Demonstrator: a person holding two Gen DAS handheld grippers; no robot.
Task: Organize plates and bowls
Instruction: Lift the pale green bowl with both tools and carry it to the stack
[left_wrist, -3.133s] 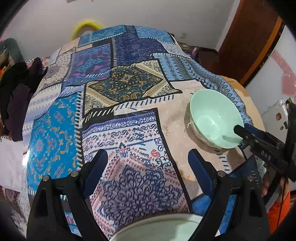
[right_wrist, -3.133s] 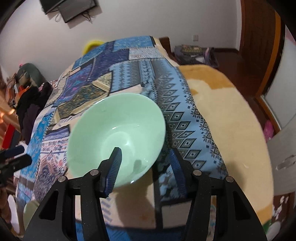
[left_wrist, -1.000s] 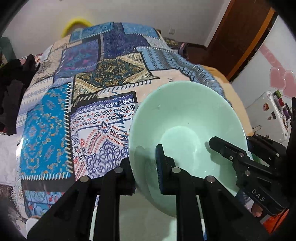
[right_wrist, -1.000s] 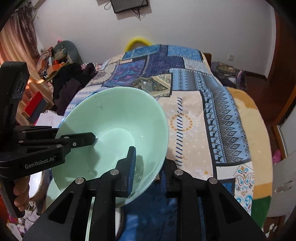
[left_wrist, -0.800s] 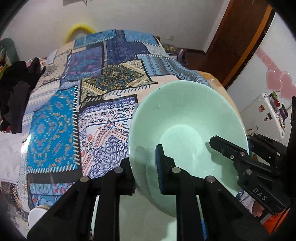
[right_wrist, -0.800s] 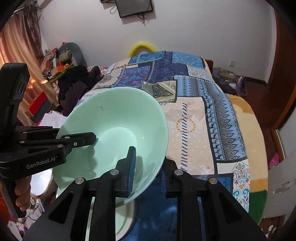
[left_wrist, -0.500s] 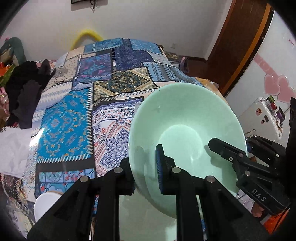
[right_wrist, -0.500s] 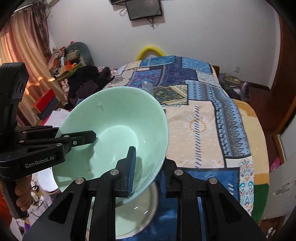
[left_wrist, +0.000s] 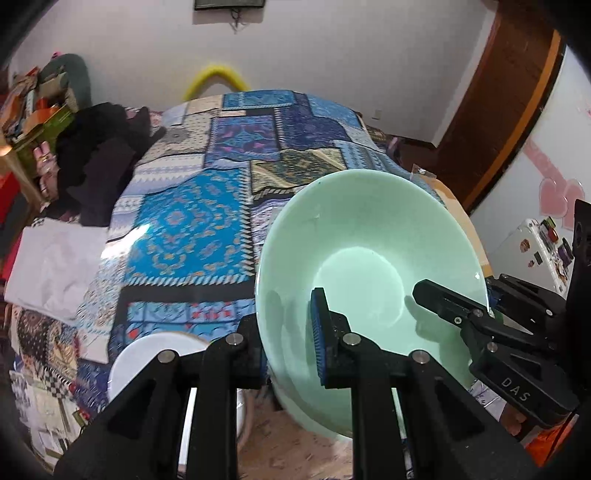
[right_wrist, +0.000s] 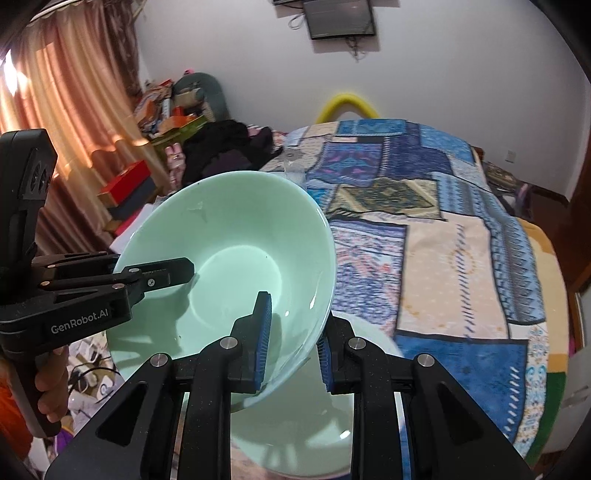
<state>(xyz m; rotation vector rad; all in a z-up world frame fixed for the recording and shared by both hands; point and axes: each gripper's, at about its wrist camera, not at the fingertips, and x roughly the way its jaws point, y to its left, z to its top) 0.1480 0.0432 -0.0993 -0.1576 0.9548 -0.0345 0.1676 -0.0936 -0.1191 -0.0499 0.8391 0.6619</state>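
Bowl (left_wrist: 369, 266), mint green and tilted, hangs in the air above the patchwork cloth (left_wrist: 192, 229), gripped by both tongs at once. Left gripper (left_wrist: 288, 347) pinches the bowl's near-left rim, one blue-padded finger inside the bowl and the other outside. Right gripper (right_wrist: 293, 339) pinches the opposite rim the same way, one pad pressed on the inner wall and one behind it. Below the right gripper's fingers lies a second pale green dish (right_wrist: 314, 424); whether the held bowl touches it cannot be told. Just left of the left gripper, lower down, sits a white plate (left_wrist: 155, 354).
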